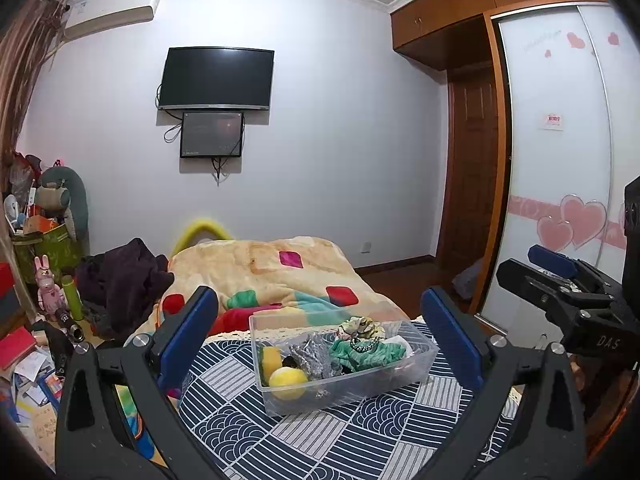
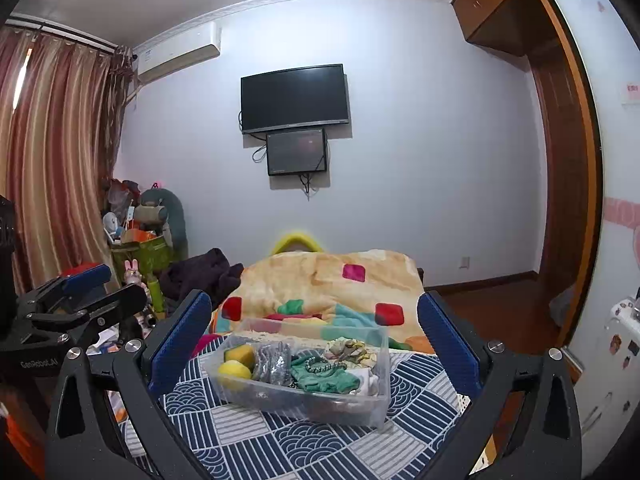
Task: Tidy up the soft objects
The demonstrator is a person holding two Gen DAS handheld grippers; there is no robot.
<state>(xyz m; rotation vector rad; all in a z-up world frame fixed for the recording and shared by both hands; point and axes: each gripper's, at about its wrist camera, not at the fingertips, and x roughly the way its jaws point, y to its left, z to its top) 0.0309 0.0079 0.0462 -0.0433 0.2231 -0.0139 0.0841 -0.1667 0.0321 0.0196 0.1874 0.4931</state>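
Observation:
A clear plastic bin (image 1: 420,360) (image 2: 376,396) sits on a blue-and-white patterned cloth (image 1: 320,440) (image 2: 312,444). In it lie a yellow ball (image 1: 287,380) (image 2: 234,370), a yellow-green sponge (image 1: 271,358) (image 2: 241,354), a grey sparkly cloth (image 1: 314,354) (image 2: 274,362), a green cloth (image 1: 366,352) (image 2: 324,378) and other soft items. My left gripper (image 1: 320,328) is open and empty, held in front of the bin. My right gripper (image 2: 316,328) is open and empty, also in front of it. Each gripper shows at the edge of the other's view.
A bed with a patchwork blanket (image 1: 280,272) (image 2: 340,280) lies behind the bin, with dark clothes (image 1: 124,276) at its left. Clutter and toys (image 1: 48,240) fill the left corner. A wardrobe (image 1: 560,140) stands at the right. Two screens (image 1: 216,80) hang on the far wall.

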